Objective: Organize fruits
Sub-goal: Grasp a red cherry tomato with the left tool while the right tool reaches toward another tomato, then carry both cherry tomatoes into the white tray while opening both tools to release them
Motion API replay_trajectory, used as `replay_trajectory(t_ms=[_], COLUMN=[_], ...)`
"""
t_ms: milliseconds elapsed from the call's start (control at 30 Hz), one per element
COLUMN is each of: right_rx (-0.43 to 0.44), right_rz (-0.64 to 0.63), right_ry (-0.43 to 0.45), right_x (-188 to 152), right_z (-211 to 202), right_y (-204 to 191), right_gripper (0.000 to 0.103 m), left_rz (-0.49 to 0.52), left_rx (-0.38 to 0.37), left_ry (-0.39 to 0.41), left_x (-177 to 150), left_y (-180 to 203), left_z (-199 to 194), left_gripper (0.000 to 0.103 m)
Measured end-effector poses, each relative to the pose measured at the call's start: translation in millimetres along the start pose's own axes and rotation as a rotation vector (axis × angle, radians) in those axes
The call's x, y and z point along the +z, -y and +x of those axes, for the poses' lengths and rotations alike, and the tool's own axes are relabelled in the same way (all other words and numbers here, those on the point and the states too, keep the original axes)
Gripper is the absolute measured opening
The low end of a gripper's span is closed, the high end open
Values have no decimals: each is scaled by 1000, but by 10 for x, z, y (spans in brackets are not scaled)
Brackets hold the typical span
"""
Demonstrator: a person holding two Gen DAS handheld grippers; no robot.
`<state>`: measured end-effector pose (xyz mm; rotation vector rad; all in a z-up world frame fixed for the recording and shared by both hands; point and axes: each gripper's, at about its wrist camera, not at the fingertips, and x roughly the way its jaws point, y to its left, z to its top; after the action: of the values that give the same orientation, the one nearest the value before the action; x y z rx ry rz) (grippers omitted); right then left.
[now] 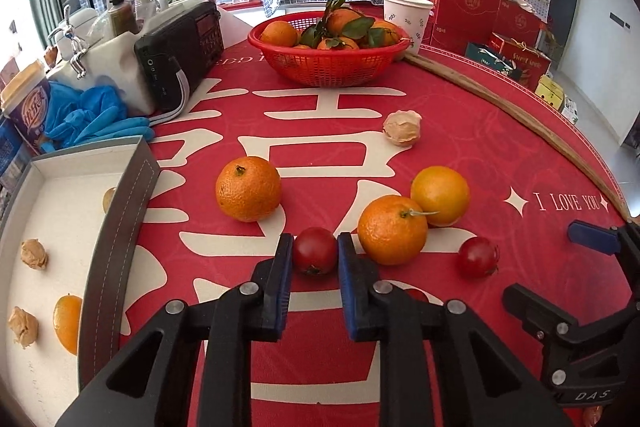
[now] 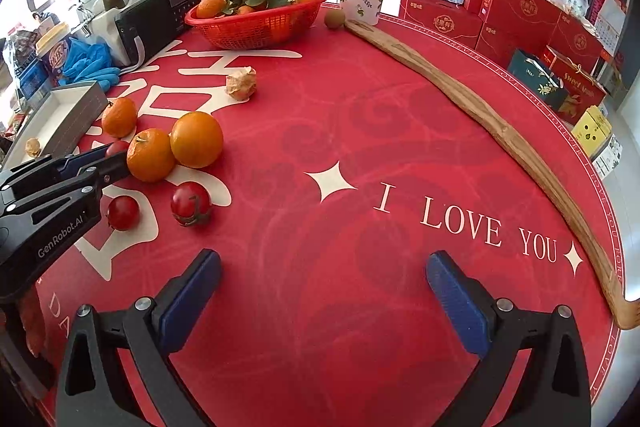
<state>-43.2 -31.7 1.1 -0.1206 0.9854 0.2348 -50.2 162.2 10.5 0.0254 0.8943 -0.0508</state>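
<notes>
L tongs (image 1: 314,251) clamp tomato (image 1: 314,250) | R tongs (image 2: 324,291) agape, prob. empty

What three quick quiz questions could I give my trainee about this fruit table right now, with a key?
1. True or false: the left hand-held gripper is shut on a small red tomato.
2. Which hand-held gripper holds nothing? A) left B) right
3. Fill in: the leafy oranges at the far end sit in a red ____.

Key:
1. True; both pads press the tomato's sides.
2. B; its jaws stand wide open over bare tablecloth.
3. Basket.
</notes>
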Motion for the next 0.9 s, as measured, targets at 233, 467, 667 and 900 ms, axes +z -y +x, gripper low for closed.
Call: replay_trajectory(t_ms=[233,467,667,900], right_rx=[97,78,110,239], right_rz=[-55,-134,-111,51], right_ry=[29,71,91,130], right_x=[71,179,186,123], right_z=[27,67,51,-120], right_y=[-251,-555,-595,-207], right_gripper=[103,65,23,23], left_rz=[-35,-59,-64,-108], left_rx=[21,22,20,4], left_ry=[0,1,2,8], left_x=[-206,-301,-311,-346], left_y=[-202,-316,-331,-406], left_z=[-165,-237,-246,-290], left_gripper=[23,24,24,24])
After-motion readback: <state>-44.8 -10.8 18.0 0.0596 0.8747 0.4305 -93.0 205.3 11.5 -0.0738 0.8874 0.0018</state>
